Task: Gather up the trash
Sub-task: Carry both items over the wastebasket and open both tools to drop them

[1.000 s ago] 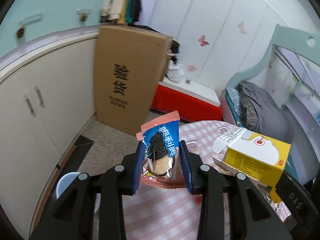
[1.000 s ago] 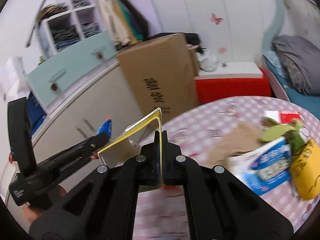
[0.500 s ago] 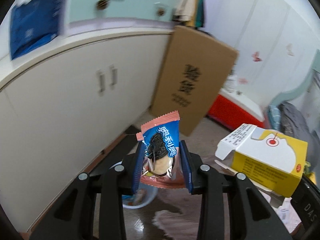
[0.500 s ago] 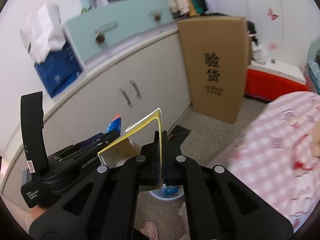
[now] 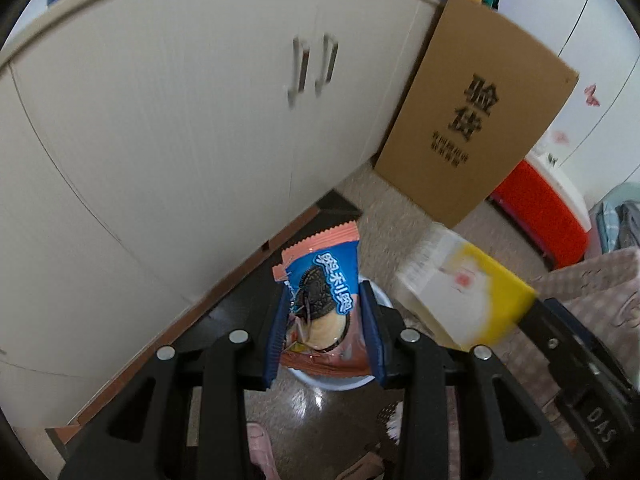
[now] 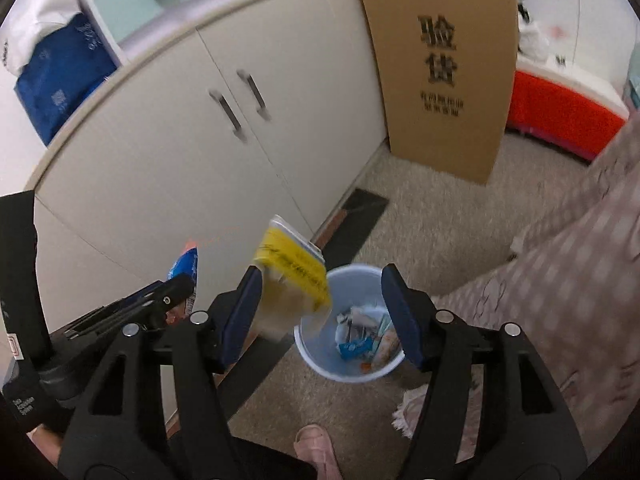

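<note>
black frames, blue fingers [image 6: 400, 316]

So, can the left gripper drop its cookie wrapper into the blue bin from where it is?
Probably yes: the left gripper, shut on the cookie wrapper, hangs above the blue bin, whose open top looks unobstructed.

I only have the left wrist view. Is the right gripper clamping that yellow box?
Observer: No. The right wrist view shows the right gripper open, with the yellow box blurred and loose beside one finger.
Operator: Where's the bin?
Observer: The blue bin stands on the floor beneath that gripper, with trash inside.
Operator: And my left gripper?
Observer: The left gripper appears left of the bin there, clamping the cookie wrapper.
</note>
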